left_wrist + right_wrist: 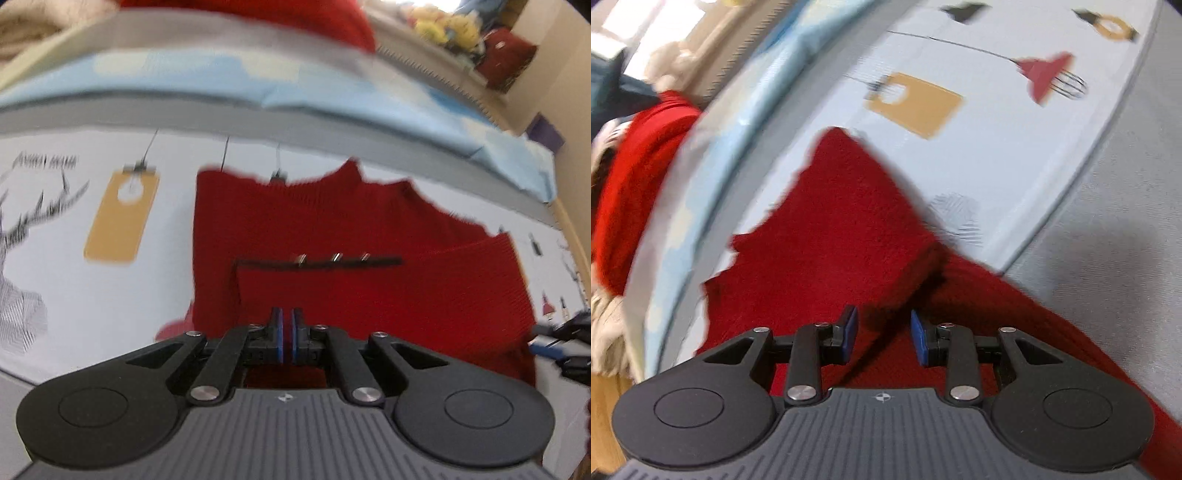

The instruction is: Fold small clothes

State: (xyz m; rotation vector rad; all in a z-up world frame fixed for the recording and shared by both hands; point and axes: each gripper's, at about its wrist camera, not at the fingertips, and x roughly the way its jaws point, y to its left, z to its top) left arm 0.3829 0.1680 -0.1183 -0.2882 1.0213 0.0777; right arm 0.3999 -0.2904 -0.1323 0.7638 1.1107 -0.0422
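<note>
Red ribbed knit sweater flat on pale printed bedsheet, sleeves apparently folded in over body, probably to square it up for next fold. Collar pointing away toward blue-and-grey blanket edge; long axis roughly running collar to near hem. Left gripper low over near hem, blue pads nearly together; pinching cloth or not, cannot tell. Right gripper parted, holding nothing, hovering above right-side fold.
</note>
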